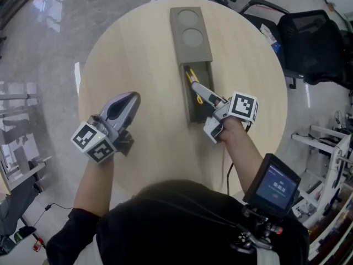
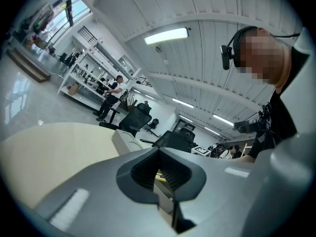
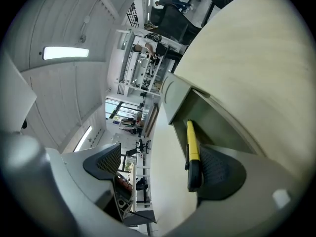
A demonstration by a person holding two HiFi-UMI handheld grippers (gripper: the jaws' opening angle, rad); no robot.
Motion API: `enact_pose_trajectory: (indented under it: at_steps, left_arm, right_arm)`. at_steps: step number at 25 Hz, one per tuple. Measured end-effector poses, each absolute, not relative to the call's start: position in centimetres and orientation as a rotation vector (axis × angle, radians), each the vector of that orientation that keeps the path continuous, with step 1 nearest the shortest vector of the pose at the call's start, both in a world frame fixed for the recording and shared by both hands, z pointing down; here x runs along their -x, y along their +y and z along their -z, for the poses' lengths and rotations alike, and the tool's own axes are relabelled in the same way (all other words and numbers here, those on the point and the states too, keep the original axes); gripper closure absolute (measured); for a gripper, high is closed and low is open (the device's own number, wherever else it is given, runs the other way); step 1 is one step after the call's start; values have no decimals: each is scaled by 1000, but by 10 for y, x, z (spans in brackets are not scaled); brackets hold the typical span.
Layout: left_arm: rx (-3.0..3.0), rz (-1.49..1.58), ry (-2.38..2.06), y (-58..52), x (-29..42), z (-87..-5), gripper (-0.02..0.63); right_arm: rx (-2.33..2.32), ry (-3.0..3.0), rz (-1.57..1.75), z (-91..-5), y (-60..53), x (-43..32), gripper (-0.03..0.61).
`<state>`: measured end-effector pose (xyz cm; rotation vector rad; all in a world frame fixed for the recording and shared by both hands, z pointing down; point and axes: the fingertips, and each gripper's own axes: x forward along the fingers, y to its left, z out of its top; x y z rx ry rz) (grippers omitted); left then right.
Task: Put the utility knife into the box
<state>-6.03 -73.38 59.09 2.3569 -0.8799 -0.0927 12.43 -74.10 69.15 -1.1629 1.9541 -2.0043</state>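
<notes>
The yellow utility knife [image 1: 192, 79] with a black end lies lengthwise in the open compartment of the olive-grey box [image 1: 190, 35] on the round table [image 1: 138, 54]. My right gripper [image 1: 202, 101] hovers over the box's near end, jaws wide apart. In the right gripper view the knife [image 3: 191, 147] lies in the box [image 3: 173, 95] just beside one finger pad [image 3: 222, 171], not pinched; the right gripper [image 3: 163, 169] holds nothing. My left gripper [image 1: 128, 99] hangs over the table's left side, shut and empty. The left gripper [image 2: 160, 171] looks across the table at the box [image 2: 126, 142].
The box's far half is a closed top with two round recesses [image 1: 187, 18]. Office chairs [image 1: 311, 37] stand past the table's far right edge. A small screen [image 1: 274, 185] is mounted near my right forearm. In the left gripper view a person [image 2: 111, 100] stands by distant shelves.
</notes>
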Motion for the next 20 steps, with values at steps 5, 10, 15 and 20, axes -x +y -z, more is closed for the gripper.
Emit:
enact_pose_trajectory:
  at_steps: [5,10,15,20]
  left_arm:
    - [-2357,104,-886,-710,72,-579,617]
    - [-2371,124,-888,-702,79,-560,617]
    - [-2391,140,-908,-683,86,-535,617]
    - [-2424,167,-908,-674,93,-514,617]
  right_arm:
    - [1146,1958,2021,-681,-717,-116,52]
    - [1197,2016,1948,-655,-713,-122,60]
    - [1187,2130,1822,-621,-703,-125,123]
    - [1062,2270,1594,-571,-701,-113,297]
